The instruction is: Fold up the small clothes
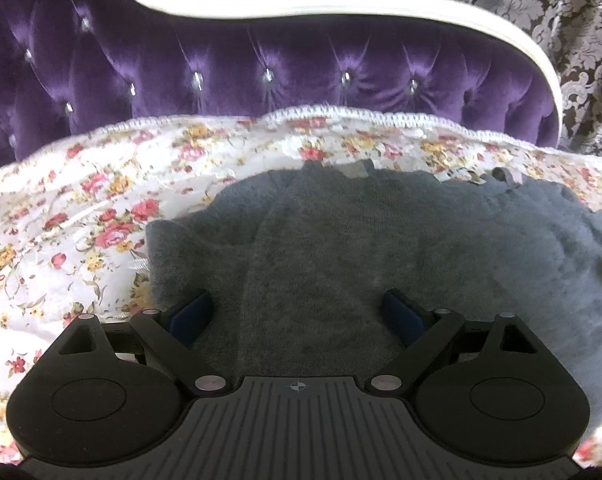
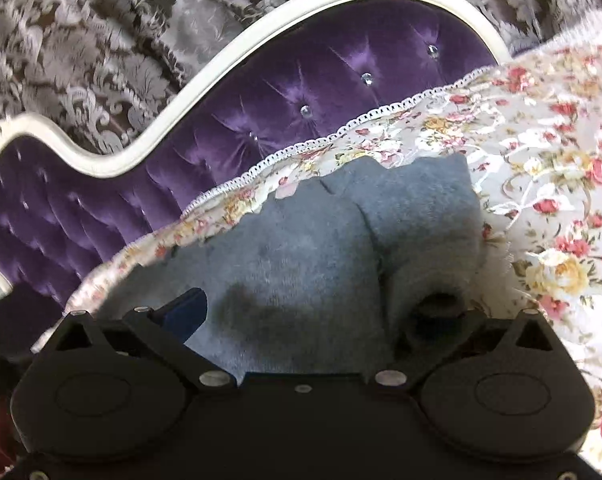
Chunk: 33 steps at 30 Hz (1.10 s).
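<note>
Grey sweater (image 1: 341,240) spread on floral bedspread (image 1: 81,208), left gripper (image 1: 297,312) fingers wide above it, right gripper (image 2: 301,312) fingers wide, right one under cloth, purple headboard (image 1: 261,60) behind

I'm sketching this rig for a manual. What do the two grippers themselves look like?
The left gripper and the right gripper are both matte black with twin rounded lobes, angled link arms with silver pivot pins, and dark blue finger pads. The left's ribbed grey centre plate carries a small crosshair mark.

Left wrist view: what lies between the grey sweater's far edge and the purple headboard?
Only the floral bedspread, ending in its white lace trim against the purple headboard. The grey sweater lies on it.
</note>
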Tool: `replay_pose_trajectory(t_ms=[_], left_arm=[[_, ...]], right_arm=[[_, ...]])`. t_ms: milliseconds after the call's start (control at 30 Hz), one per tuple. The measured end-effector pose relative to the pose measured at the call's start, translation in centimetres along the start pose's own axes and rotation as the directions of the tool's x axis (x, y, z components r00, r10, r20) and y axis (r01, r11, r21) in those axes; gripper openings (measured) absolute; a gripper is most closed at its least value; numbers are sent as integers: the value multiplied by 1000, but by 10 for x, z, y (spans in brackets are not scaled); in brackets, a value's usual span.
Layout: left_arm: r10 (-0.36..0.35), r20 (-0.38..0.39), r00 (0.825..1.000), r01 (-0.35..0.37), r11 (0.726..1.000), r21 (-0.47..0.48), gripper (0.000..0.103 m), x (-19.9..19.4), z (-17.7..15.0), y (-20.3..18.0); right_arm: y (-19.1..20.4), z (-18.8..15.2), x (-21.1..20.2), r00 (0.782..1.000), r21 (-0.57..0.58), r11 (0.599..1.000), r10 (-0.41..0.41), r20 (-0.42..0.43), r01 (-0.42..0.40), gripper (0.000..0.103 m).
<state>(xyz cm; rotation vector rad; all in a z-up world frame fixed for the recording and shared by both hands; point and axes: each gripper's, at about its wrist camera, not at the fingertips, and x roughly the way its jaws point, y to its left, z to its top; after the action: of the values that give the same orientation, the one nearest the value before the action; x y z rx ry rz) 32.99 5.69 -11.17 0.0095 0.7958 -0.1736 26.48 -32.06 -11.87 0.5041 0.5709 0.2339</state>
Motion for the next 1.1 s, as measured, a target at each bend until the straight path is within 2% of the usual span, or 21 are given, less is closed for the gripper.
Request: replay_pose_trajectory(t_ms=[67, 167, 367, 467, 533, 567, 600, 667, 833, 900, 1000, 1100], left_arm=[[-19, -52, 998, 17, 999, -34, 88, -7, 11, 0], [-68, -36, 997, 66, 996, -67, 88, -26, 23, -12], [-44, -34, 998, 47, 996, 74, 89, -20, 42, -75], [-40, -63, 997, 46, 994, 96, 89, -1, 40, -96], [-9, -101, 995, 20, 995, 102, 89, 17, 37, -104], [15, -124, 992, -2, 995, 99, 91, 26, 34, -105], [20, -115, 993, -9, 996, 87, 96, 32, 30, -104], [22, -95, 995, -15, 998, 65, 98, 35, 27, -100], [24, -103, 994, -17, 997, 69, 98, 34, 29, -99], [11, -110, 994, -4, 998, 66, 95, 31, 32, -98], [5, -110, 994, 0, 999, 46, 90, 15, 29, -97], [-18, -98, 995, 21, 999, 39, 90, -7, 13, -96]], right_arm=[[2, -2, 0, 1000, -12, 1000, -10, 5, 10, 103], [5, -4, 1, 1000, -34, 999, -24, 9, 24, 103], [5, -5, 2, 1000, -42, 999, -27, 16, 27, 103], [4, -5, 1, 1000, -35, 999, -21, 18, 22, 103], [4, -5, 1, 1000, -36, 999, -21, 18, 22, 103], [4, -5, 1, 1000, -35, 999, -20, 19, 21, 103], [3, -5, 1, 1000, -34, 999, -19, 21, 20, 103], [3, -5, 1, 1000, -31, 999, -16, 23, 17, 103], [2, -6, 0, 1000, -24, 1000, -7, 30, 8, 103], [2, -6, 0, 1000, -21, 1000, -5, 31, 5, 103], [1, -6, 0, 999, -17, 1000, -2, 32, 3, 103], [1, -6, 0, 999, -16, 1000, -2, 32, 2, 103]])
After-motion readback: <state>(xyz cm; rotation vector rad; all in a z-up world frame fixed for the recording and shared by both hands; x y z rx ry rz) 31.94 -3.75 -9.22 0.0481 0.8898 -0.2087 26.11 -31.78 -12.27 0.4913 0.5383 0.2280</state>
